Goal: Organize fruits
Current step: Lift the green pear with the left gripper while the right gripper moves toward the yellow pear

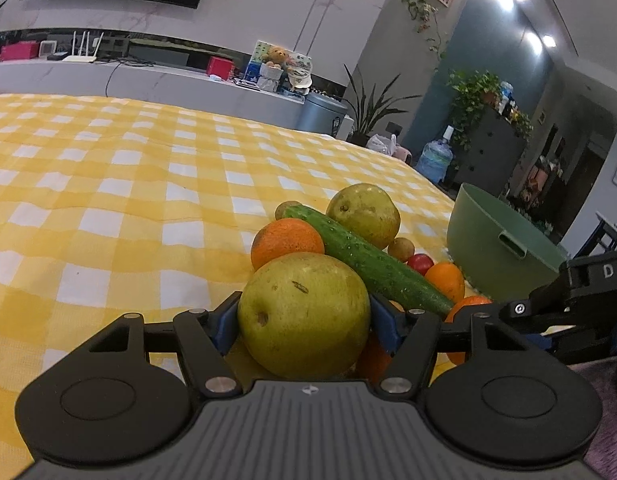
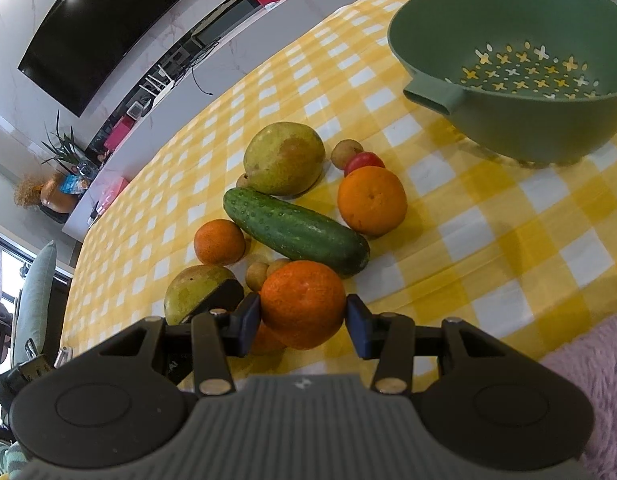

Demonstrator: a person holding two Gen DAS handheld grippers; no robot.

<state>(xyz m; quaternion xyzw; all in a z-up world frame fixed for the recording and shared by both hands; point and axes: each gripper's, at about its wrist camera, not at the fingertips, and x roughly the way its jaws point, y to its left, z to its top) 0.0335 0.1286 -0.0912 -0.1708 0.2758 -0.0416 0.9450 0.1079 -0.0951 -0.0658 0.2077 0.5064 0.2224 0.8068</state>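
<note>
In the left wrist view my left gripper (image 1: pixel 305 322) is shut on a large yellow-green pear (image 1: pixel 304 300), both blue pads against its sides. In the right wrist view my right gripper (image 2: pixel 302 316) is shut on an orange (image 2: pixel 302 300). Ahead of both, a cucumber (image 2: pixel 294 230) lies on the yellow checked cloth with a second pear (image 2: pixel 284 158), two more oranges (image 2: pixel 219 242) (image 2: pixel 372 200), a small tomato (image 2: pixel 364 159) and some small brown fruits (image 2: pixel 256 274). A green colander (image 2: pixel 508 0) stands at the right with no fruit in it.
The two grippers sit close side by side; the right gripper (image 1: pixel 548 300) shows at the right edge of the left wrist view. Pink fluffy fabric (image 2: pixel 588 360) lies at the near right. The table's far edge (image 1: pixel 268 120) faces a TV console.
</note>
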